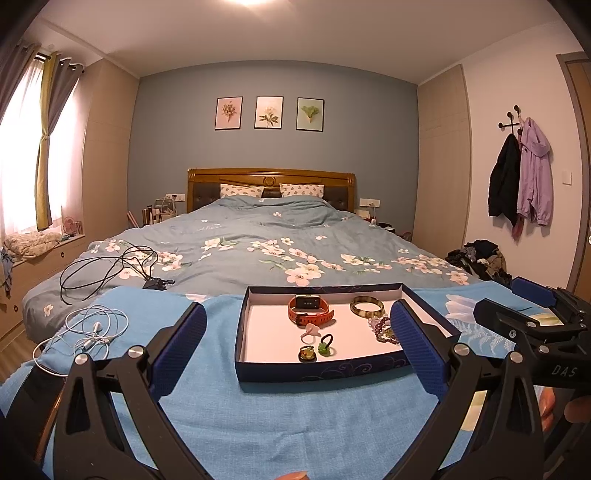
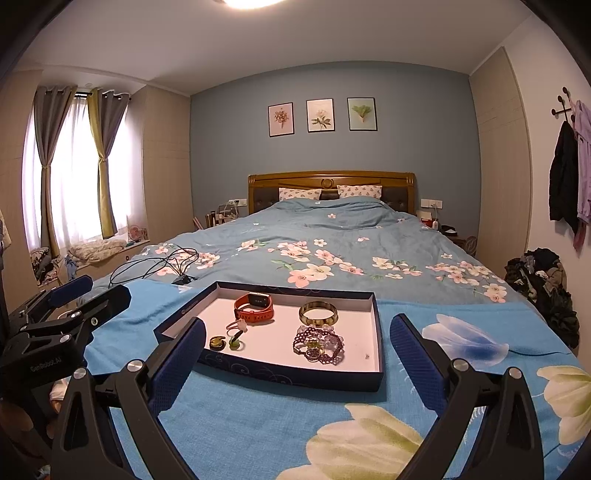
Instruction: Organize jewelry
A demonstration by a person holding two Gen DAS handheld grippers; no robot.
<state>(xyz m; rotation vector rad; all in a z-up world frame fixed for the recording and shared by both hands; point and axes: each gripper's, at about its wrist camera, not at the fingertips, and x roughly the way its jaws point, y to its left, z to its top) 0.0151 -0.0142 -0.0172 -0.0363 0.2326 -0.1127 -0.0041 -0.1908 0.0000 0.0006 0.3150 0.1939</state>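
Seemingly finished: both grippers, left gripper (image 1: pixel 297 339) and right gripper (image 2: pixel 297 349), hover spread and empty before the tray (image 2: pixel 380 334) holding jewelry; next, probably withdrawing.

A shallow dark-blue cardboard tray (image 2: pixel 376 384) sits on a blue floral blanket (image 2: pixel 258 424). In it, an orange-strapped smartwatch (image 2: pixel 255 308) lies left of a mottled bangle (image 2: pixel 318 312), with purple beaded bracelets (image 2: pixel 318 345) nearer.

Warm ceiling lamp (image 1: pixel 255 2) glare, blown-out window (image 2: pixel 74 173), strong fisheye bending, perhaps slightly soft corners.
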